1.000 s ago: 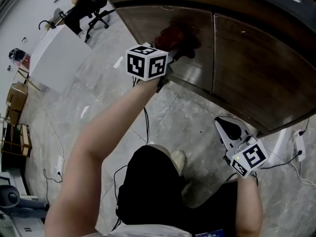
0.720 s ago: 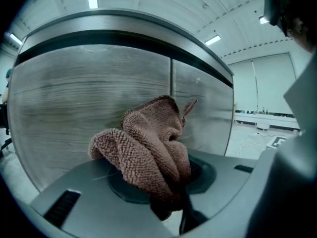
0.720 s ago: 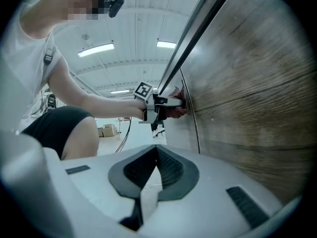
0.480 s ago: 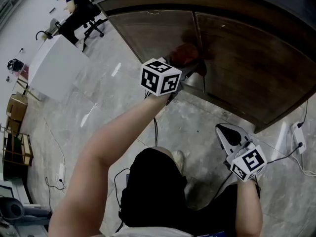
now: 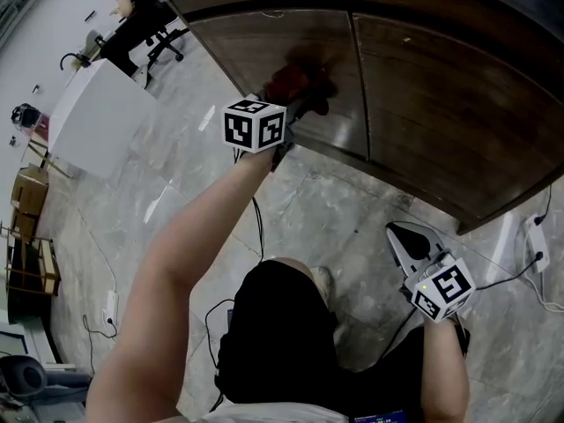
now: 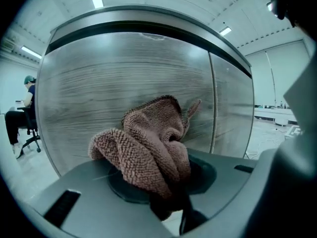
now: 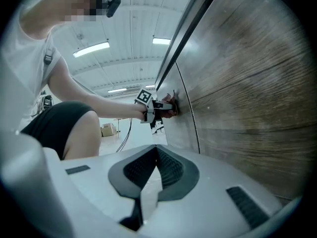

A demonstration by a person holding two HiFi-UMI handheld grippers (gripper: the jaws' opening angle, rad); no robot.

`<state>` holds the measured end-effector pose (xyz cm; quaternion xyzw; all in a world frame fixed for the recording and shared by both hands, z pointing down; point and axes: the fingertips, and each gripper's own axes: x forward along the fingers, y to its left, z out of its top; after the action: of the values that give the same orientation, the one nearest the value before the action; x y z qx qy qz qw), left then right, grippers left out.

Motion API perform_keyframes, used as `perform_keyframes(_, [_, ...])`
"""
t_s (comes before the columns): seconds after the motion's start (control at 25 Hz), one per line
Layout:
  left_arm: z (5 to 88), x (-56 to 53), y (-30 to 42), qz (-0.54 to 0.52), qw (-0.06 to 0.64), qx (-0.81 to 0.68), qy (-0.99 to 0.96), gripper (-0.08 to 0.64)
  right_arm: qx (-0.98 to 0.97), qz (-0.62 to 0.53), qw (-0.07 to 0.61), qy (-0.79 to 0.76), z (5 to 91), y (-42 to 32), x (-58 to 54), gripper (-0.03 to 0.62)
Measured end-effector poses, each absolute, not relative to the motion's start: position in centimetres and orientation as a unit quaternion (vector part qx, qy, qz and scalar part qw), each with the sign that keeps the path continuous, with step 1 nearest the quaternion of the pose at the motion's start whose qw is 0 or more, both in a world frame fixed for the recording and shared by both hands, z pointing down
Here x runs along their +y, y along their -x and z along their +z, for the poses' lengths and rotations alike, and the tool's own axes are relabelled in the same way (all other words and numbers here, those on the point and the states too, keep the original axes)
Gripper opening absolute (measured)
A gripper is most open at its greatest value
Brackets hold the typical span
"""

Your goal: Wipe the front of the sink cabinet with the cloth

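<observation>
Mid-wipe, by the look of it. Gripping a bunched reddish-brown terry cloth (image 6: 148,138) in the left claw (image 6: 166,192), jaws clamped tight on its lower folds, with the loose upper part pushed out ahead. Pressing that cloth, seemingly in contact, against the dark wood-grain left door (image 5: 264,38) of the sink cabinet, at about mid height and a little left of the vertical seam (image 5: 359,86) between the two doors. Reaching with the left arm stretched well forward over the marble-look floor (image 5: 335,210). Holding the right claw (image 7: 156,150) low and idle close beside the right door (image 5: 458,104), near its bottom edge, jaws drawn together with nothing between them.

Judging the job as partly done at best: no telling from the sheen which areas are already clean, and no cloth anywhere near the right door. Next, probably: sweep sideways or downward across the left door with steady pressure, holding the towel flat to the panel and the claw body off the wood. Then cross the seam and cover the right door. Worth minding the grip too: only a small pinch of fabric in the jaws, easy to tug loose on a hard drag.
</observation>
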<state>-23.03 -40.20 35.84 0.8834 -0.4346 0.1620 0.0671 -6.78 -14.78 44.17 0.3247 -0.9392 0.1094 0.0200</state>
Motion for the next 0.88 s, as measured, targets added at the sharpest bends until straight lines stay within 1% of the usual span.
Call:
perform_keyframes(0.24, [36.7,-42.2,27.8,0.173,0.067,-0.468,-0.864,0.126,-0.938,0.119,0.025,-0.323,44.9,7.2,-15.4,0.012])
perform_keyframes(0.52, [39.1,-44.6,35.5,0.198,0.073,-0.531,-0.821,0.126,-0.938,0.127,0.028,-0.322,46.0,7.8,-15.6,0.012])
perform_keyframes(0.76, [39.1,-47.3,40.8,0.206,0.076,-0.575,-0.788,0.126,-0.933,0.134,0.034,-0.331,46.7,7.3,-15.8,0.012])
perform_keyframes(0.88, [39.0,-48.1,43.8,0.197,0.094,-0.609,-0.763,0.126,-0.931,0.134,0.034,-0.337,46.6,6.9,-15.7,0.012])
